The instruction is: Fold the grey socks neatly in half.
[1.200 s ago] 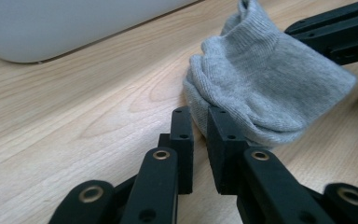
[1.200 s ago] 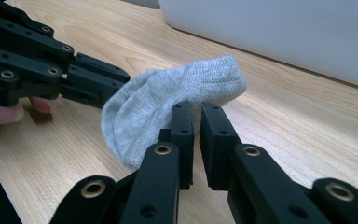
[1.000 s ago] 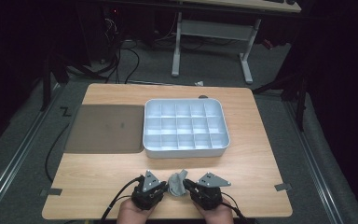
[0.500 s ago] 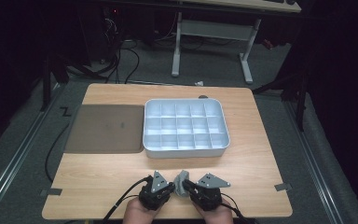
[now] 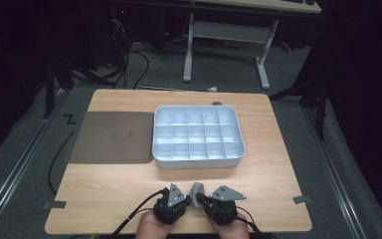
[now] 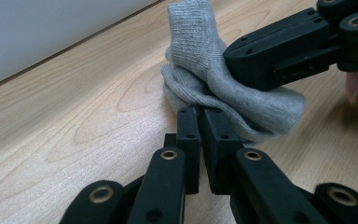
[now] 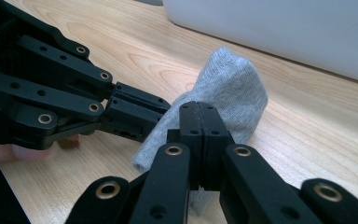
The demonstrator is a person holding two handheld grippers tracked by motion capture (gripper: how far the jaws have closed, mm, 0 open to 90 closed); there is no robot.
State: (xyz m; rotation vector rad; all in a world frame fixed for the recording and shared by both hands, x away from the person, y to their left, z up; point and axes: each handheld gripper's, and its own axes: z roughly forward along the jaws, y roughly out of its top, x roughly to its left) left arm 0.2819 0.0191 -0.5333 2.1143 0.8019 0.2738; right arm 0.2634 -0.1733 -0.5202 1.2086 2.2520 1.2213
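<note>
A small grey knitted cloth (image 5: pixel 196 190) lies bunched on the wooden table (image 5: pixel 129 194) near its front edge, between my two grippers. My left gripper (image 5: pixel 189 199) reaches it from the left and my right gripper (image 5: pixel 203 200) from the right. In the left gripper view my left gripper (image 6: pixel 200 116) pinches the cloth's (image 6: pixel 214 79) near fold, with the right gripper (image 6: pixel 230 65) clamped on it from the upper right. In the right gripper view my right gripper (image 7: pixel 199 112) is shut on the cloth (image 7: pixel 233 88), and the left gripper (image 7: pixel 161 114) bites its left side. Both pairs of jaws have just been closing on the cloth.
A pale grey compartment tray (image 5: pixel 196 162) stands mid-table just beyond the grippers; its wall shows in the gripper views (image 6: pixel 51 28) (image 7: pixel 284 28). A dark flat mat (image 5: pixel 112 137) lies to the left of the tray. Cables trail off the front edge.
My left gripper has edged a little to the right, toward the right gripper. The cloth is now bunched tighter between the two. The right hand has stayed put.
</note>
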